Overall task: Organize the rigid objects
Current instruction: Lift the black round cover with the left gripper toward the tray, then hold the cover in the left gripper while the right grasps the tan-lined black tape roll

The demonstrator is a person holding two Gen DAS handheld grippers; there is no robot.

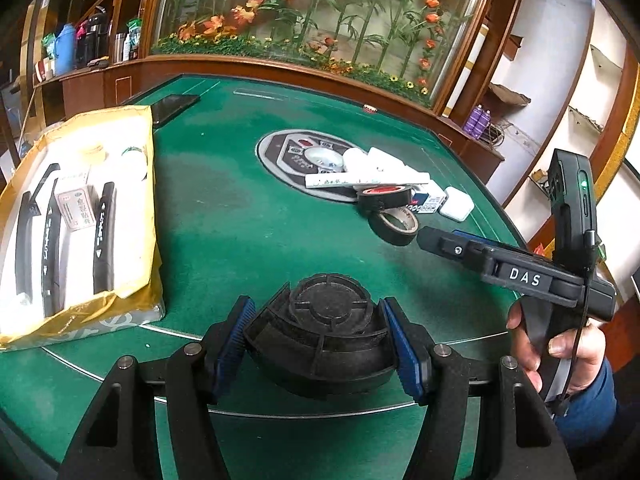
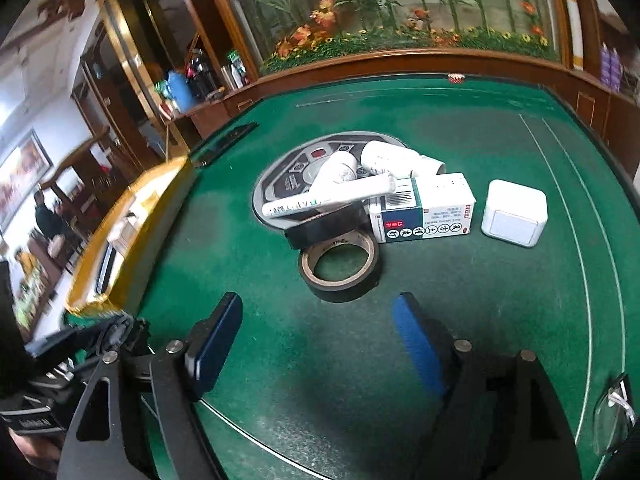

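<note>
Left gripper (image 1: 316, 344) — fingers clamp a black ribbed plastic cap (image 1: 320, 332) at lower centre, above the desk (image 1: 224, 216). Right gripper (image 2: 316, 344) — fingers wide, empty, just below a tape roll (image 2: 339, 267).

Risks: the cap's curved rim may slip off the pads; reaching in could topple the white tube (image 2: 326, 198) lying across the pile. The box (image 1: 76, 216), left, is lined smooth white.

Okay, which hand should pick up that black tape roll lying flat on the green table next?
Right. The right gripper is open and empty, with the tape roll lying just ahead of its fingers. The left gripper is already shut on a black round part.
</note>
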